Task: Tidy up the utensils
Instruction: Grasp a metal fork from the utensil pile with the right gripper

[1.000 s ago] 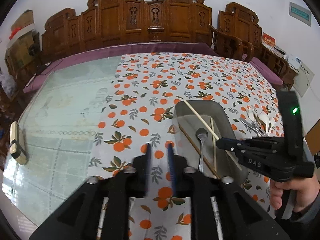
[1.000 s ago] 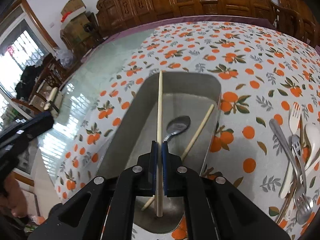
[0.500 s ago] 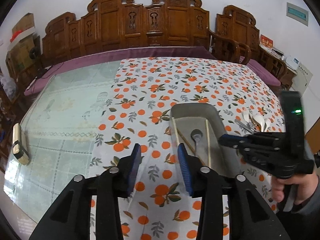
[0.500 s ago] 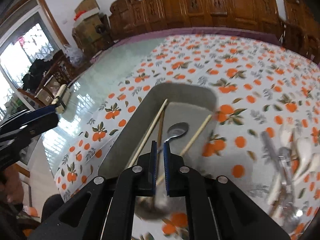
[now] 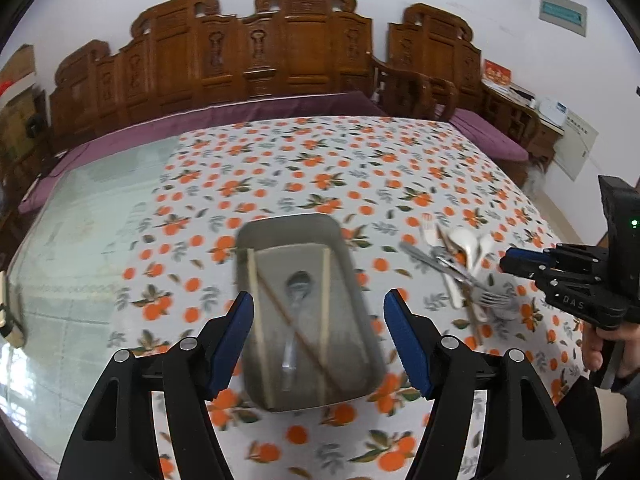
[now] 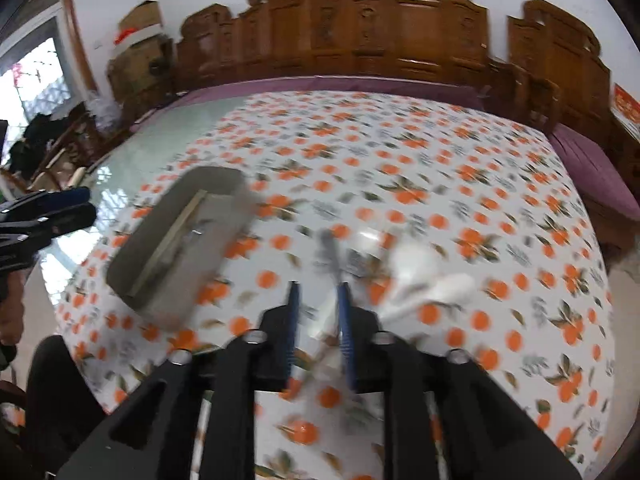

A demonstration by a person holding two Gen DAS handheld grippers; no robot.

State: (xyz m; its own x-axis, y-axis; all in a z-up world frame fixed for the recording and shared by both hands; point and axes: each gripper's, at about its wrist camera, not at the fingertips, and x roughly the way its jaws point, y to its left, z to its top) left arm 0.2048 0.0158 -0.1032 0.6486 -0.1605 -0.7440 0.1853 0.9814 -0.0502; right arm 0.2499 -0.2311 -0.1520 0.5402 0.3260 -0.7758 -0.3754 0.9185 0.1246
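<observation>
A grey metal tray [image 5: 338,240] sits on the orange-print tablecloth and holds several chopsticks [image 5: 326,300] and a metal spoon [image 5: 298,282]. My left gripper [image 5: 318,312] is wide open and empty, its fingers either side of the tray's near half. A pile of forks, spoons and white ceramic spoons [image 5: 464,268] lies right of the tray. My right gripper [image 6: 318,294] is open and empty, just above that blurred pile [image 6: 420,276]. The tray also shows in the right wrist view [image 6: 224,182], to the left.
The tablecloth [image 5: 320,160] covers the right part of a glass-topped table [image 5: 88,220]. Carved wooden chairs [image 5: 280,52] stand along the far edge. A small object [image 5: 8,320] lies at the table's left edge.
My right gripper let go of the chopstick in the tray, opened, and swung right to the utensil pile. My left gripper opened wide and moved over the tray.
</observation>
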